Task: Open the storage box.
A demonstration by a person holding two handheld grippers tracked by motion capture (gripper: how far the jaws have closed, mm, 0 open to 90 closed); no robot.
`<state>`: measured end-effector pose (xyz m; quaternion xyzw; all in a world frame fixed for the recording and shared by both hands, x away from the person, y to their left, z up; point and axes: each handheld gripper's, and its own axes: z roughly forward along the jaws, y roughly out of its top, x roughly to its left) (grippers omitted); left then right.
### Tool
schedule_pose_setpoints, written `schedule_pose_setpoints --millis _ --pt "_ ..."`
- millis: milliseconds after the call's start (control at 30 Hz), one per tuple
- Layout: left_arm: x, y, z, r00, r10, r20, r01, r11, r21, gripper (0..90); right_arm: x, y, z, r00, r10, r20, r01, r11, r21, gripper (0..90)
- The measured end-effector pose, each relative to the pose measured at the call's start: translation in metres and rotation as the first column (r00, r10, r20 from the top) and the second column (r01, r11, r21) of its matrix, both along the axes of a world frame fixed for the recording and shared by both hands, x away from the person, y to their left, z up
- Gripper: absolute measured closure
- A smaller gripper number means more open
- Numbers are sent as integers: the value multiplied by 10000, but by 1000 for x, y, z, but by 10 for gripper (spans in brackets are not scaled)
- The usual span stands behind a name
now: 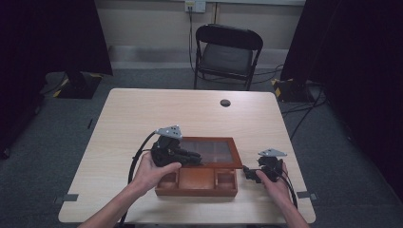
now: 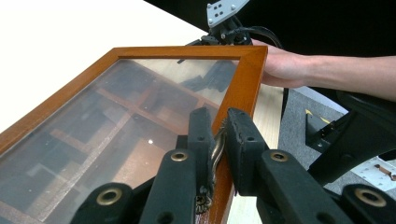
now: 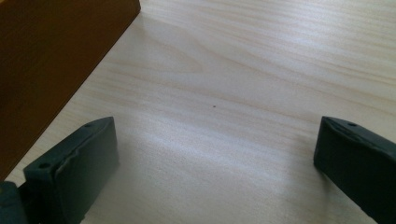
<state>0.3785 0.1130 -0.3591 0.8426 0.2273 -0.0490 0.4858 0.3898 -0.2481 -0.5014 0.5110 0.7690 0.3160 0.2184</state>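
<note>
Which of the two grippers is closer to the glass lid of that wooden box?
Left. The left gripper is clamped on the glass lid's metal latch, while the right gripper rests open on the table beside the box.

Your left gripper (image 2: 219, 154) pinches the small metal latch (image 2: 215, 149) on the edge of the brown wooden lid with the glass pane (image 2: 116, 116). The two black jaws sit close together on that latch. Through the glass you can see wooden boxes inside. Past the far corner of the lid lie your other hand (image 2: 285, 67) and its gripper (image 2: 224, 23).
</note>
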Motion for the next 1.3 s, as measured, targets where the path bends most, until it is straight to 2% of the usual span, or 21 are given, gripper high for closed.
schedule_pose_setpoints --millis 367,800,1300 --pt "5 0 4 10000 -83 -29 83 10000 -47 806 0 0 0 10000 -5 0 5 10000 -2 0" --pt "8 2 9 9999 106 113 -103 9996 -251 805 0 0 0 10000 12 1 -12 10000 4 0" --pt "12 1 17 9995 187 241 -182 9997 -191 806 0 0 0 10000 2 -2 -2 10000 -5 0"
